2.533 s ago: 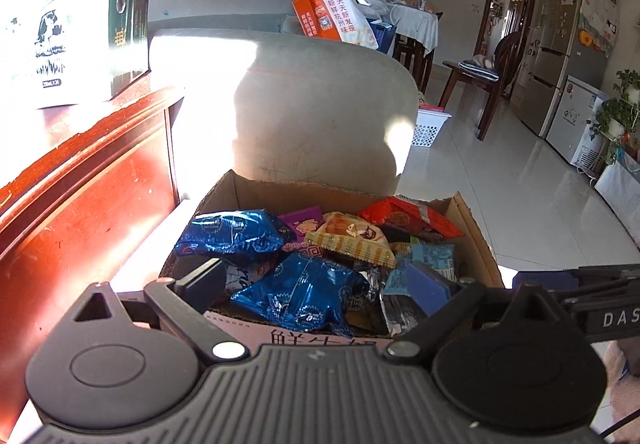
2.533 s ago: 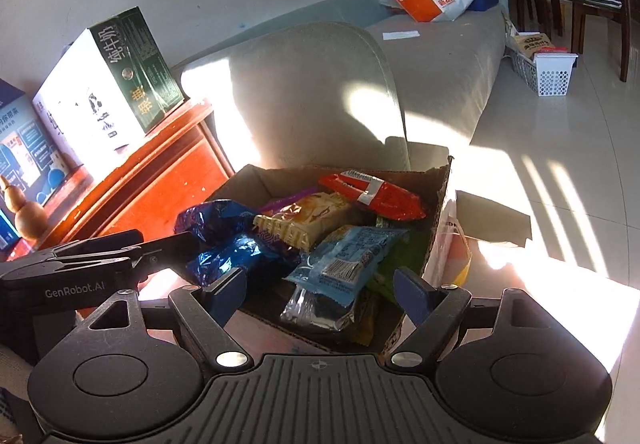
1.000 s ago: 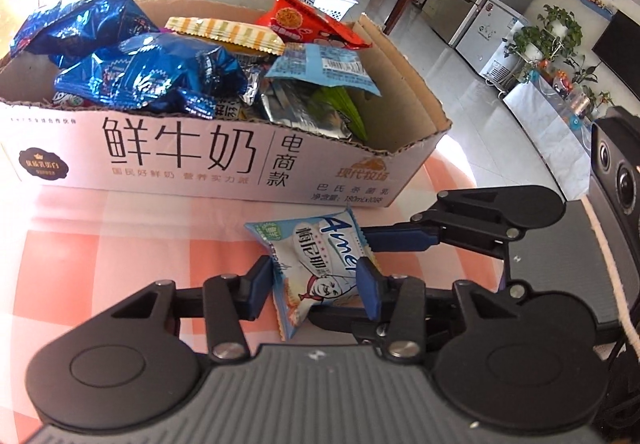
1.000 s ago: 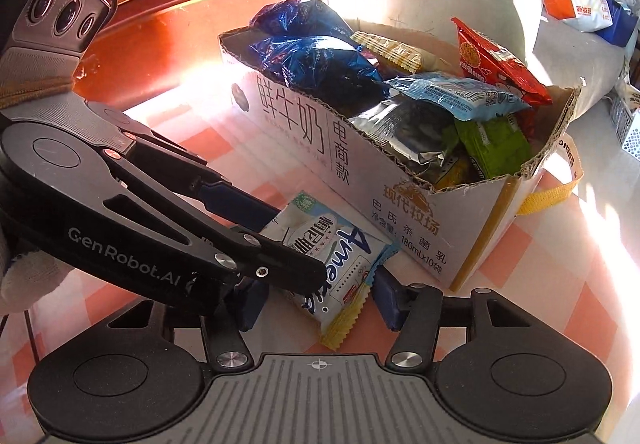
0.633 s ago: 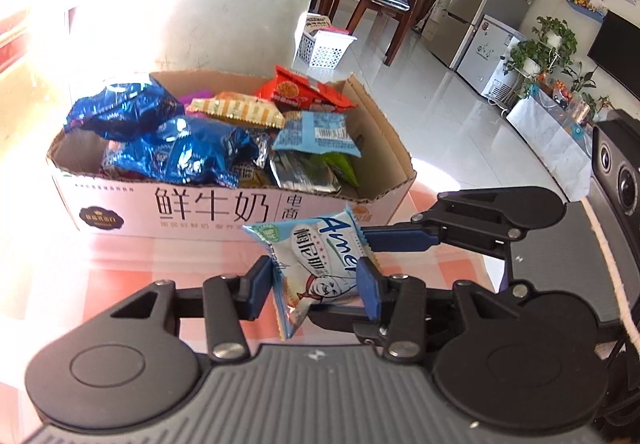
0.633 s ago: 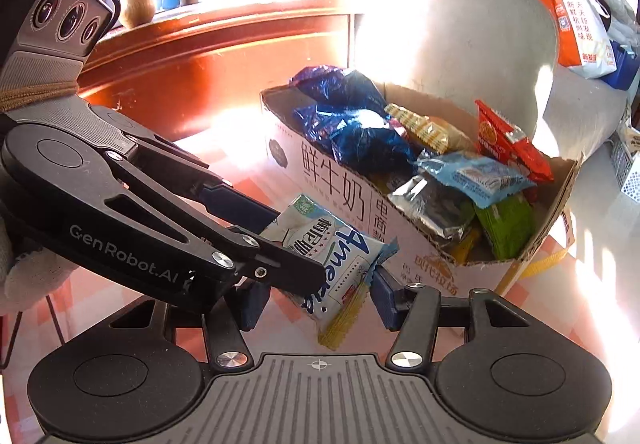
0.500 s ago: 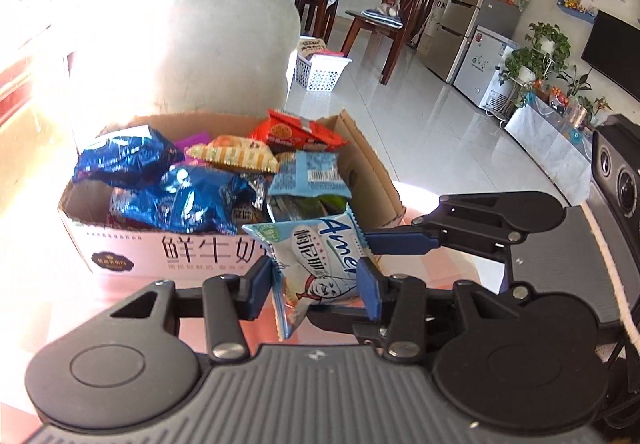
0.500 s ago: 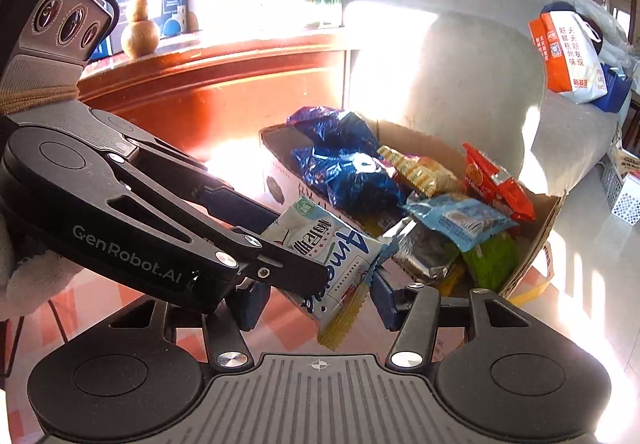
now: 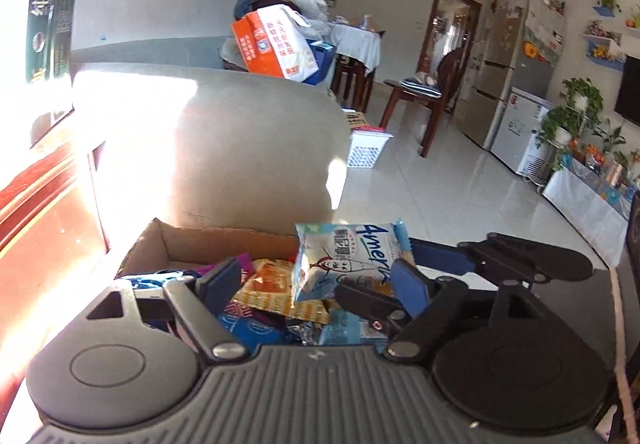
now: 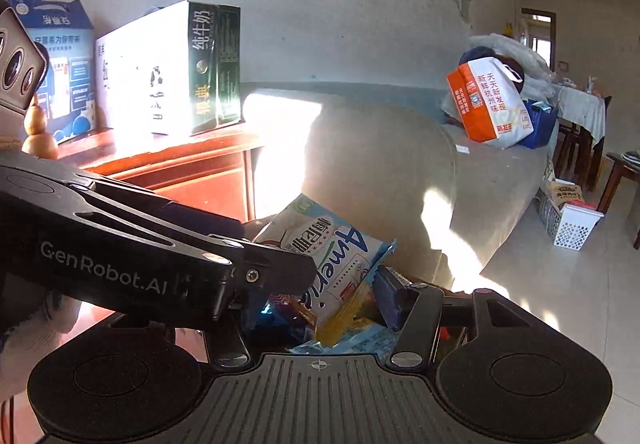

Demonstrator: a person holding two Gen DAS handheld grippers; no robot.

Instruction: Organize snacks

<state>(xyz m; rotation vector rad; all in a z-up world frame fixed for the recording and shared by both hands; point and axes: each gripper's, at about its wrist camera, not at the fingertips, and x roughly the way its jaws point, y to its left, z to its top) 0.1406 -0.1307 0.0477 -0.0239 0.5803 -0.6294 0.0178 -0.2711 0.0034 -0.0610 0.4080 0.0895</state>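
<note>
The left gripper (image 9: 316,284) has just been opened wide and grips nothing; the white-and-blue snack packet (image 9: 346,258) is pinched by the right gripper (image 10: 320,292), just loosened, above the cardboard box (image 9: 168,244). The packet should be released only once centred over the heap.

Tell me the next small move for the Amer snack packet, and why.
Probably let the right gripper finish opening so the snack packet drops into the cardboard box: it hangs over the snacks, and both jaws have just been opening, the left gripper already clear.
</note>
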